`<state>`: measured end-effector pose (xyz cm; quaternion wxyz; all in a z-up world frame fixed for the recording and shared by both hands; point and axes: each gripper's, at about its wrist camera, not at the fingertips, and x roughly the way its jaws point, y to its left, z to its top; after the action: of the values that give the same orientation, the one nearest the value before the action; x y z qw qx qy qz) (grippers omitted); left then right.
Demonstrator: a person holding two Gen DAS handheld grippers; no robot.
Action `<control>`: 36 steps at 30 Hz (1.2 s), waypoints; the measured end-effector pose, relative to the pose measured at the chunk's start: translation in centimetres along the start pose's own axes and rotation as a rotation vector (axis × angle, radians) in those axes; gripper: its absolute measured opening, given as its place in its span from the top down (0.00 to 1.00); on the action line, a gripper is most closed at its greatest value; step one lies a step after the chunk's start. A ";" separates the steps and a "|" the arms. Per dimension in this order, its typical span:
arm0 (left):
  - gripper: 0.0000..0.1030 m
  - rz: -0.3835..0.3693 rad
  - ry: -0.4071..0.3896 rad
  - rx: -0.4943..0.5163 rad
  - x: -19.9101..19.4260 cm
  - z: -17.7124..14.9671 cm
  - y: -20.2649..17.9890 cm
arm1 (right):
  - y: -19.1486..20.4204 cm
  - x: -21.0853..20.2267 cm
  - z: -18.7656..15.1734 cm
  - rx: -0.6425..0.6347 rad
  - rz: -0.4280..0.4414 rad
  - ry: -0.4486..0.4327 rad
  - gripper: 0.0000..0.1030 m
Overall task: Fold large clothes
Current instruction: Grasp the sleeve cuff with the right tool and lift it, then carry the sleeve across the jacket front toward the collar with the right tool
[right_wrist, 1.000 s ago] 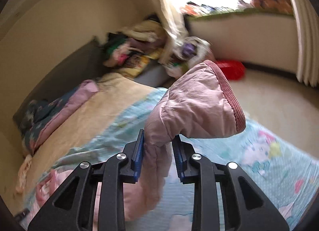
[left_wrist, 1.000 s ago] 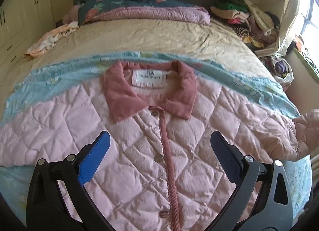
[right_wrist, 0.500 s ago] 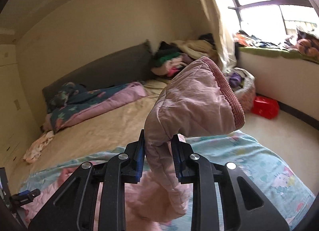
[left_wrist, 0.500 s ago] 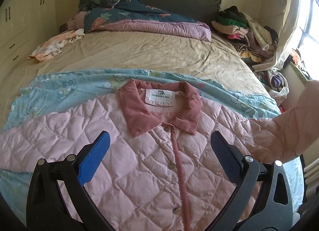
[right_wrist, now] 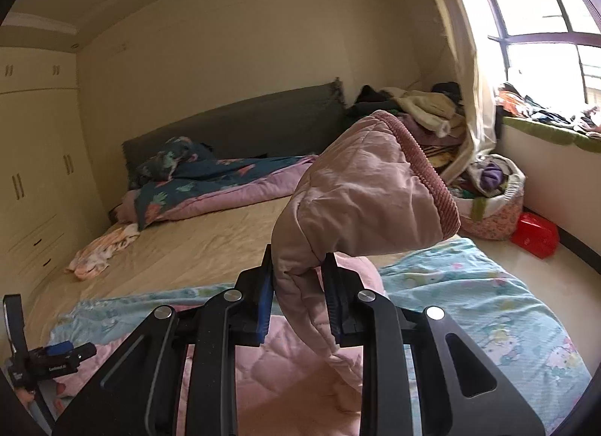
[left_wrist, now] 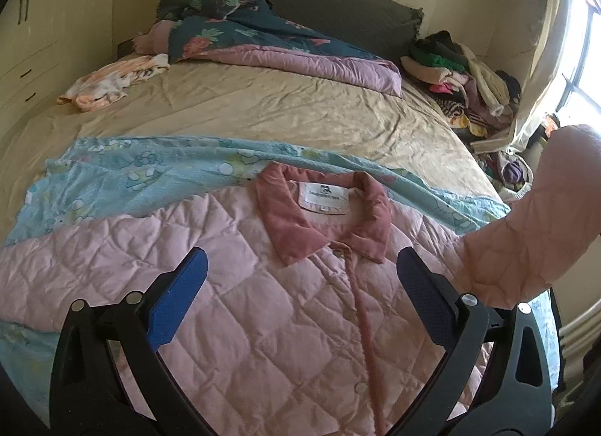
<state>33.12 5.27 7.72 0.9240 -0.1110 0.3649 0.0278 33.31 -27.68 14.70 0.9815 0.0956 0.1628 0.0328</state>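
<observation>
One fold barely begun: jacket [left_wrist: 263, 304] lies flat, buttoned, on the bed [left_wrist: 263, 109]; right gripper [right_wrist: 298, 298] clamps a sleeve [right_wrist: 360, 195] above it, probably folding inward. Left gripper [left_wrist: 300, 293] gapes, empty.

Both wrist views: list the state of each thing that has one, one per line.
Quilted pink jacket: flat on the bed, face up, buttoned.
Jacket sleeve: lifted off the bed, cuff uppermost.
Right claw: shut on the sleeve.
Left claw: open, empty, above the jacket front.
Blue cartoon sheet: spread under the jacket.
Floral duvet: bunched at the headboard.
</observation>
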 end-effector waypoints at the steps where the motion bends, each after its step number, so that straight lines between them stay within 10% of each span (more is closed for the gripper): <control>1: 0.08 0.003 -0.003 -0.003 -0.1 0.0 0.4 | 0.7 0.2 0.0 -0.005 0.008 0.002 0.78; 36: 0.08 -0.089 0.065 -0.232 0.4 -3.4 8.9 | 20.7 9.1 -16.7 -0.343 0.258 0.321 0.77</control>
<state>30.00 13.21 3.38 0.8929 -0.2342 0.3838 0.0252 35.83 -3.56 0.46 0.9326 -0.0584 0.2950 0.1994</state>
